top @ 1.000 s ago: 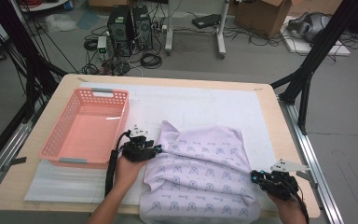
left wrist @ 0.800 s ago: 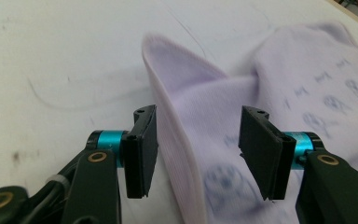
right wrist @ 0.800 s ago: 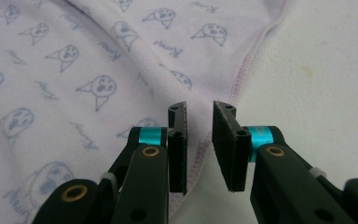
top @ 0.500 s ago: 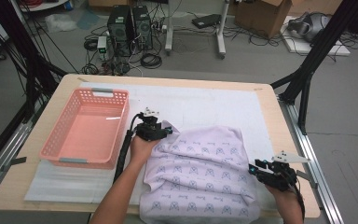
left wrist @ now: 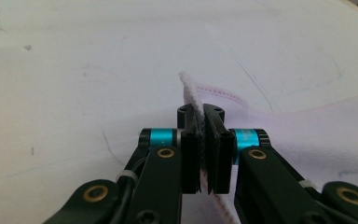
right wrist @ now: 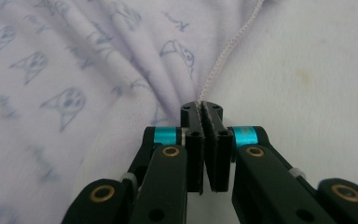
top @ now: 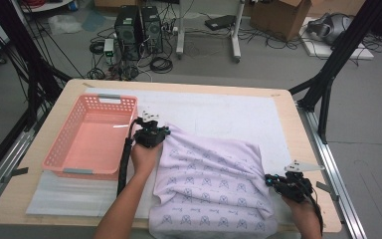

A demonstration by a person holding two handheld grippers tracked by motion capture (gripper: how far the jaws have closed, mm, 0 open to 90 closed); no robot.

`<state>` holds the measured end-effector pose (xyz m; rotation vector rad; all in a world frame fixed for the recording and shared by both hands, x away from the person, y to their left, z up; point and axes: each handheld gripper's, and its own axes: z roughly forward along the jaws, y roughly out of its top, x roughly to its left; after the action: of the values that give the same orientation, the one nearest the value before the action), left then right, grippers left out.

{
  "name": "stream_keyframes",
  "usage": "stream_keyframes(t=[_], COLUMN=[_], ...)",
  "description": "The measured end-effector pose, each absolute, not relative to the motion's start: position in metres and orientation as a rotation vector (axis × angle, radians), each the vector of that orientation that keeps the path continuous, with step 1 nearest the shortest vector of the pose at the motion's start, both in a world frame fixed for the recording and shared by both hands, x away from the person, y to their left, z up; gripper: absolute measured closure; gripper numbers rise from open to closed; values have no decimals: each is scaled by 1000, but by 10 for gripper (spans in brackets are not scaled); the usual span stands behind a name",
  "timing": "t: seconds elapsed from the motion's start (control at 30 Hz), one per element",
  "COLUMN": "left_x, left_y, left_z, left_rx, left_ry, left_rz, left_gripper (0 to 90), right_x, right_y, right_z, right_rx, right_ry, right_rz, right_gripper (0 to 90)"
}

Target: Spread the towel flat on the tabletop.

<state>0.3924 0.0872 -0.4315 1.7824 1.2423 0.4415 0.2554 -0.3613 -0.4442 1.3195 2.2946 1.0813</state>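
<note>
A pale lilac cloth [top: 214, 184] printed with small blue figures lies rumpled on the white mat [top: 219, 109], hanging over the table's near edge. My left gripper [top: 165, 130] sits at the cloth's far left corner. In the left gripper view that gripper [left wrist: 200, 114] has just closed, and the cloth's stitched hem [left wrist: 187, 88] stands pinched between its pads. My right gripper [top: 270, 180] is at the cloth's right edge near the front. In the right gripper view its jaws [right wrist: 200, 109] have just closed on the corded hem [right wrist: 228, 44], with folds of cloth [right wrist: 98, 70] bunching up to them.
A pink plastic basket [top: 62, 149] stands on the mat's left side, just left of my left hand. The wooden table's right edge [top: 308, 149] is close to my right gripper. Beyond the table are computer towers [top: 139, 30], cables and black frame legs.
My left hand has travelled away from the person along the cloth's left edge to its far corner. The right hand has stayed in place at the right edge.
</note>
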Motion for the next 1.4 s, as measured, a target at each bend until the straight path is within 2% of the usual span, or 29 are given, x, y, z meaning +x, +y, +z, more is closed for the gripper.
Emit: stream_keyframes(t=[0.07,0.1,0.13,0.2,0.27,0.37,0.43,0.53,0.73,0.8,0.83,0.87,0.9,0.93,1.13,1.3,1.33,1.4], left_x=[394,394,394,396,398,399,398,399,400,401,401,401,402,402,413,415,416,417], left_y=[84,83,82,81,81,78,76,81,86,88,88,89,89,89,91,92,91,93], left_z=[-436,-437,-439,-442,-444,-448,-448,-447,-447,-445,-445,-442,-440,-437,-433,-436,-436,-439], left_rx=[1809,1829,1856,1863,1862,1881,1917,1911,1888,1869,1854,1840,1820,1783,1738,1717,1714,1706], left_ry=[1253,1249,1236,1237,1243,1239,1224,1243,1241,1239,1241,1246,1250,1245,1294,1262,1261,1284], left_rz=[358,352,374,355,340,339,393,388,406,411,413,420,437,460,481,500,509,451], left_gripper=[788,714,662,585,558,601,705,855,871,872,872,873,873,873,874,863,828,664], right_x=[250,248,249,255,265,291,307,332,368,377,379,381,383,386,412,430,431,436], right_y=[-364,-364,-365,-368,-369,-363,-358,-349,-334,-329,-328,-328,-327,-326,-322,-322,-321,-321], right_z=[-443,-441,-440,-434,-429,-423,-421,-421,-432,-438,-439,-439,-439,-438,-426,-425,-424,-423], right_rx=[1322,1339,1336,1344,1347,1311,1295,1261,1236,1214,1200,1182,1151,1108,1093,1142,1143,1162], right_ry=[2326,2335,2325,2273,2222,2174,2179,2199,2305,2369,2376,2393,2427,2464,2329,2144,2114,2026], right_rz=[1076,1064,1050,1078,1099,1097,1077,1038,971,924,941,951,967,967,908,930,931,905], right_gripper=[842,736,679,622,594,550,542,543,533,533,589,691,836,862,872,874,874,873])
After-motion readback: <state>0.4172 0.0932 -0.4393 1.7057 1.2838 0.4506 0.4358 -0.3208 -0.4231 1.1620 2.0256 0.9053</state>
